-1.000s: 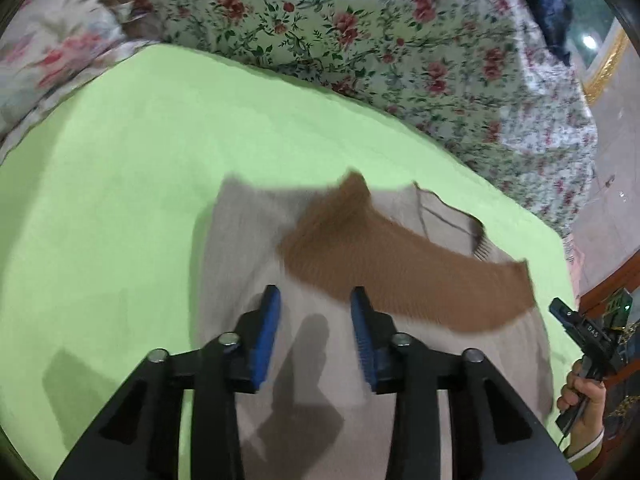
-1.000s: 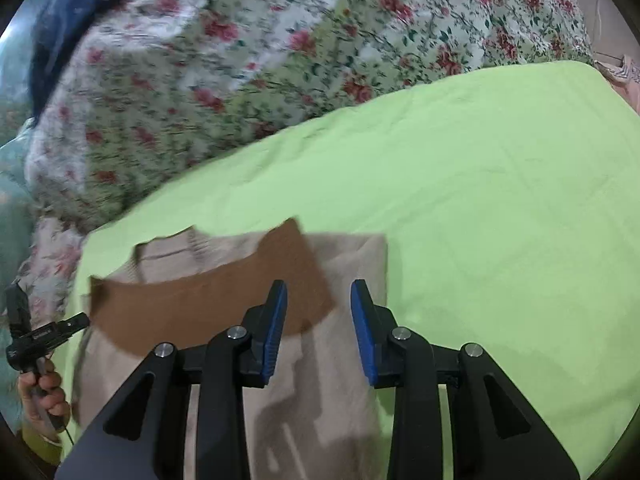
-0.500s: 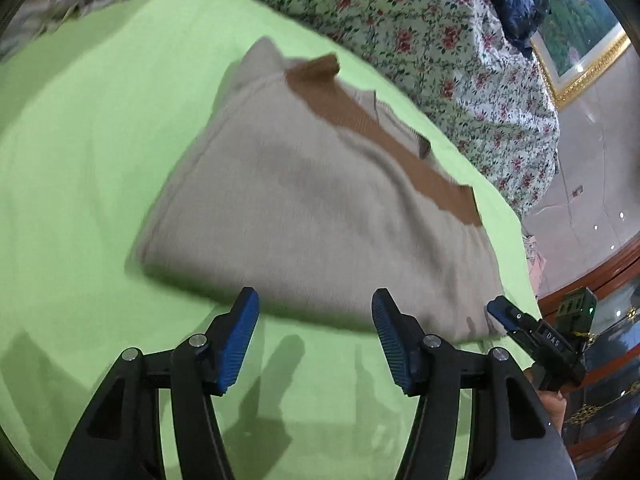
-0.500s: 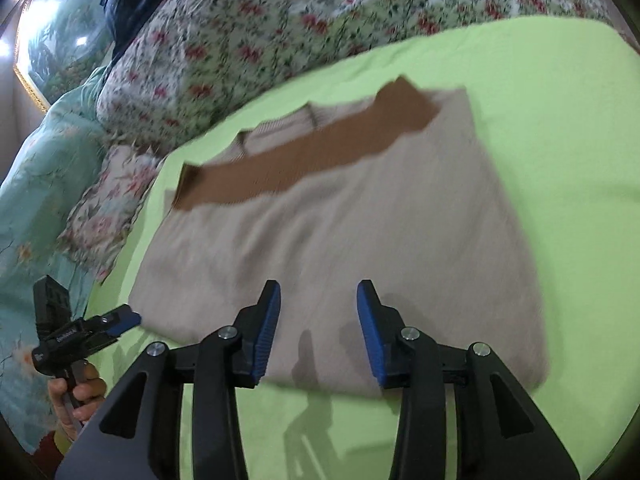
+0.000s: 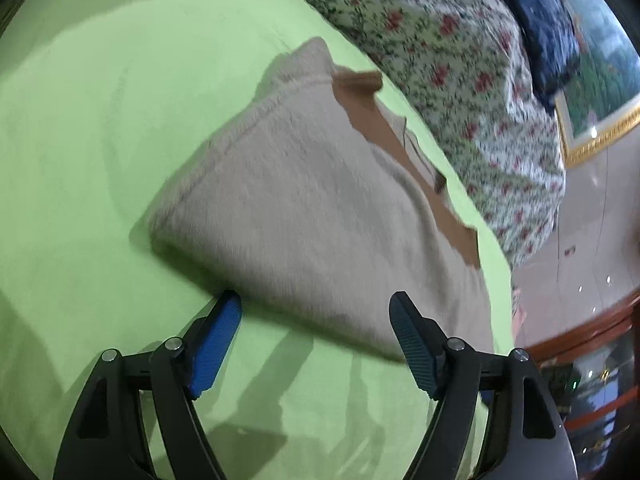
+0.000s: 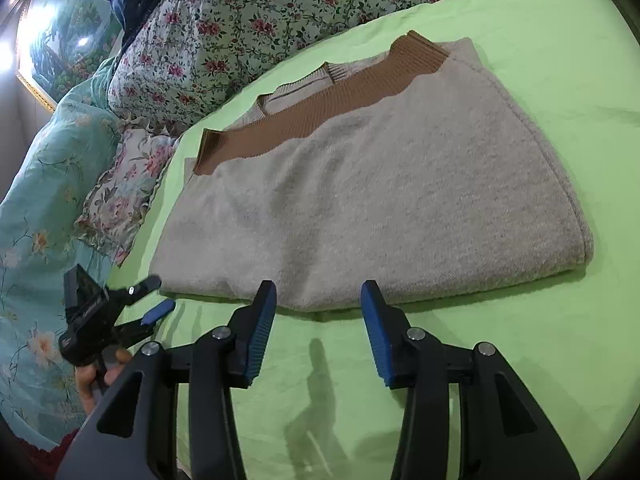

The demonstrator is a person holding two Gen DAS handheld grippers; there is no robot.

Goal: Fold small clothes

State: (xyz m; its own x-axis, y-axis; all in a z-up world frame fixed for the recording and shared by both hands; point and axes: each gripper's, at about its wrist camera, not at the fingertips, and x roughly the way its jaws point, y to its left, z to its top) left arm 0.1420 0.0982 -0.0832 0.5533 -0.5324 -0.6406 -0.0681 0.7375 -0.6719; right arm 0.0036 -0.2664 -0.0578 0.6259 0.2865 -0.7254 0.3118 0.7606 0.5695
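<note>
Bed [image 6: 540, 40] with green sheet carries everything; floral quilt [image 6: 248, 12] bunched along its far side, teal pillow [image 6: 36, 184] off your left. Folded beige sweater [image 6: 380, 200] lies flat mid-sheet, long axis running left-right across your view, brown ribbed band [image 6: 320, 108] and collar on the far edge, pointing at the quilt. Near fold edge faces you, just beyond both grippers. Bare green sheet to the right of the sweater and in front of it. Your right gripper [image 6: 318, 328] is spread open, nothing held, just short of the near edge. Your left gripper [image 5: 316, 336] is open wide, empty, left fingertip [image 5: 228, 308] at that same edge, near its left corner.
</note>
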